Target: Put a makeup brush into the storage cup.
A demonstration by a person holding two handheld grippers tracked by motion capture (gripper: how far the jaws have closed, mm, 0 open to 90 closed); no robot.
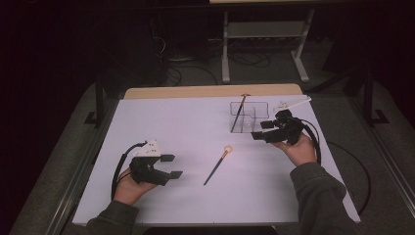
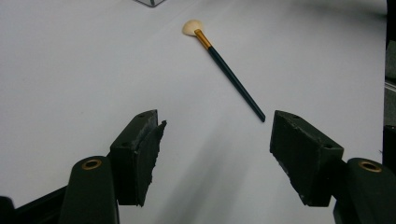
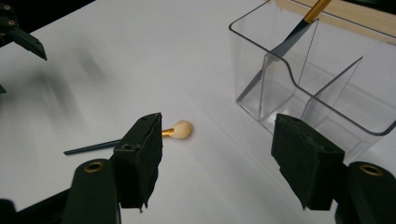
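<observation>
High view: both tongs released; brush (image 1: 217, 165) lies between; organizer (image 1: 248, 116) beside right tongs (image 1: 263, 131)

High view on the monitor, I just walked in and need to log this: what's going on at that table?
A person holds a gripper in each hand over a white table. One makeup brush lies loose mid-table; another brush stands tilted in a clear organizer. The left gripper is open, near the loose brush but not touching it. The right gripper is open beside the organizer, holding nothing.
</observation>
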